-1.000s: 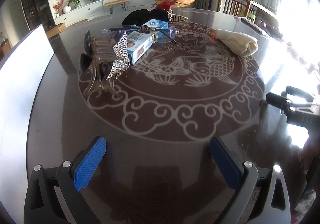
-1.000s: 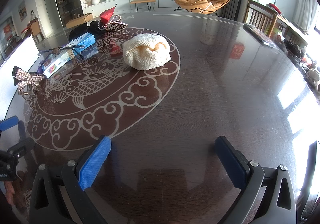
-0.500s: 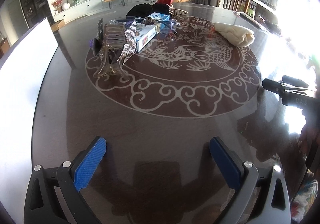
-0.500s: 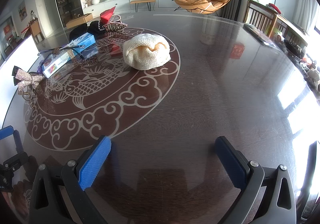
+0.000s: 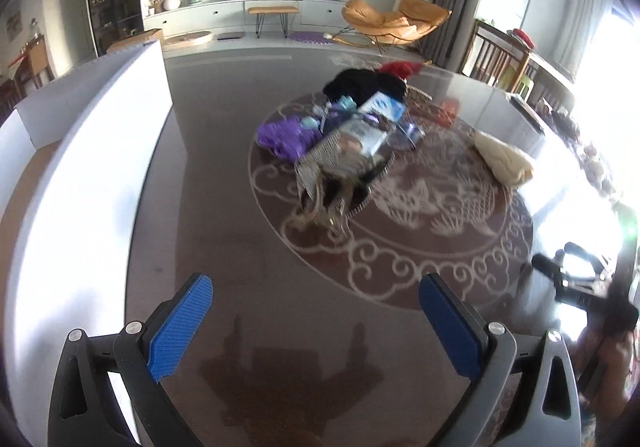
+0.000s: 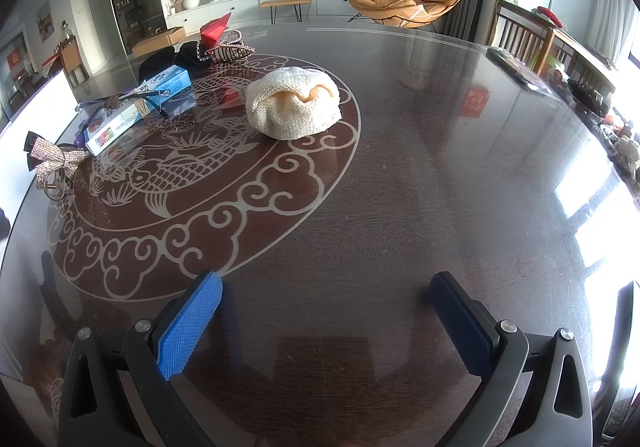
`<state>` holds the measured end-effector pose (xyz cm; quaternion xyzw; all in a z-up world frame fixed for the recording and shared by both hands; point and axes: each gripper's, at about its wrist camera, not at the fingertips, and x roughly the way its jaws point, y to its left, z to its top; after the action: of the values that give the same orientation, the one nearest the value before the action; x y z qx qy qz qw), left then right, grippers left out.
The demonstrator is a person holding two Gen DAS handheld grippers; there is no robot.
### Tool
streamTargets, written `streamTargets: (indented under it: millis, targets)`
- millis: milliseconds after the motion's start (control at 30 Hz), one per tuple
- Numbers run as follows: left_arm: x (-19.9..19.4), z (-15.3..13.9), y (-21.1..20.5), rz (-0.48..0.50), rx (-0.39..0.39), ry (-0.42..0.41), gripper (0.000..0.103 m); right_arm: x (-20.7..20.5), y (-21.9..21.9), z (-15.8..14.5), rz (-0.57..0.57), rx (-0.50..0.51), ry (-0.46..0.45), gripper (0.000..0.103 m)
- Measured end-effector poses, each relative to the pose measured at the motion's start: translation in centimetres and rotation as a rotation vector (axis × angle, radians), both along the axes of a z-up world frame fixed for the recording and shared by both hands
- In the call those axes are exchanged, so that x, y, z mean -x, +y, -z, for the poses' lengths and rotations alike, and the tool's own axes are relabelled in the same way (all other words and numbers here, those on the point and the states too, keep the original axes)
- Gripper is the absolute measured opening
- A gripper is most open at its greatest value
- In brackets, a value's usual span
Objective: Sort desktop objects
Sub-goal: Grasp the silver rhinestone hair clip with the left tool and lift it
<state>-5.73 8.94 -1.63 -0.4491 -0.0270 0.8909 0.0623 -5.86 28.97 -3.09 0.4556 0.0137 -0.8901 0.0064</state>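
The white box [image 5: 80,175] stands at the left edge of the table [image 6: 400,187]; only its outer wall shows, so its contents cannot be told.

The left gripper [image 5: 316,311] is spread wide with nothing between its blue pads [image 5: 180,327], above bare table surface. The right gripper [image 6: 326,311] is likewise spread and empty, above bare table.

The objects lie on the carved round pattern, well ahead of both grippers:
- The cream knitted hat [image 6: 294,107] sits alone, straight ahead of the right gripper and well apart from it.
- The glittery bow [image 6: 50,157] lies at the far left of the right view; in the left view it is blurred, ahead of the left gripper.
- The blue-and-white carton [image 6: 136,107] lies beyond the bow, with glasses [image 6: 120,101] resting across it.
- The black cloth [image 6: 168,57], the red object [image 6: 214,31] and a beaded hair clip [image 6: 228,51] lie farthest back.
- A purple item [image 5: 286,133] lies beside the carton, too blurred to identify.
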Motion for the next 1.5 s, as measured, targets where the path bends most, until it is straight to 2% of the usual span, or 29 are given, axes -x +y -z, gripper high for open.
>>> streamTargets:
  millis: [333,467,533,633,700,800,833,933,1033,1133,1167,1333,1433,1467,1500]
  targets:
    - [3.0,-2.6,-1.1,-0.021,-0.017,0.022,0.103,0.0,0.0,0.0,0.000,0.000,0.000,0.103]
    - [4.9,-4.5,-2.1,-0.058,-0.097,0.065,0.103,0.0,0.0,0.0,0.000,0.000,0.000,0.103]
    - [6.6,-5.0,-1.7,-0.061,-0.111,0.080,0.103,0.0,0.0,0.0,0.000,0.000,0.000,0.103]
    - [9.1,-3.9,0.0,0.004,-0.122,0.021,0.103,0.0,0.0,0.0,0.000,0.000,0.000,0.103]
    - [10.2,-3.1,1.2,0.028,-0.096,0.011,0.103,0.0,0.0,0.0,0.000,0.000,0.000,0.103]
    - [12.0,-0.5,3.2,-0.005,0.052,-0.031,0.103,0.0,0.0,0.0,0.000,0.000,0.000,0.103]
    - [12.1,0.3,3.4,-0.014,0.074,-0.051,0.103,0.0,0.0,0.0,0.000,0.000,0.000,0.103]
    - [10.3,2.5,2.8,-0.006,0.047,-0.080,0.103,0.0,0.0,0.0,0.000,0.000,0.000,0.103]
    - [7.1,4.4,2.9,0.060,0.048,-0.106,0.103,0.0,0.0,0.0,0.000,0.000,0.000,0.103]
    - [3.7,4.8,4.3,0.162,0.154,-0.066,0.103,0.0,0.0,0.0,0.000,0.000,0.000,0.103]
    - [3.2,4.6,4.4,0.167,0.158,-0.056,0.103,0.0,0.0,0.0,0.001,0.000,0.000,0.103]
    - [6.3,3.4,4.7,0.097,0.140,-0.013,0.103,0.0,0.0,0.0,0.001,0.001,0.000,0.103]
    - [9.5,4.0,5.5,0.098,0.126,-0.031,0.103,0.0,0.0,0.0,0.001,0.000,0.000,0.103]
    - [9.9,4.2,5.8,0.099,0.134,-0.030,0.101,0.0,0.0,0.0,0.001,0.000,0.000,0.103]
    - [10.0,4.3,6.0,0.102,0.148,-0.002,0.069,0.0,0.0,0.0,0.001,0.000,0.000,0.103]
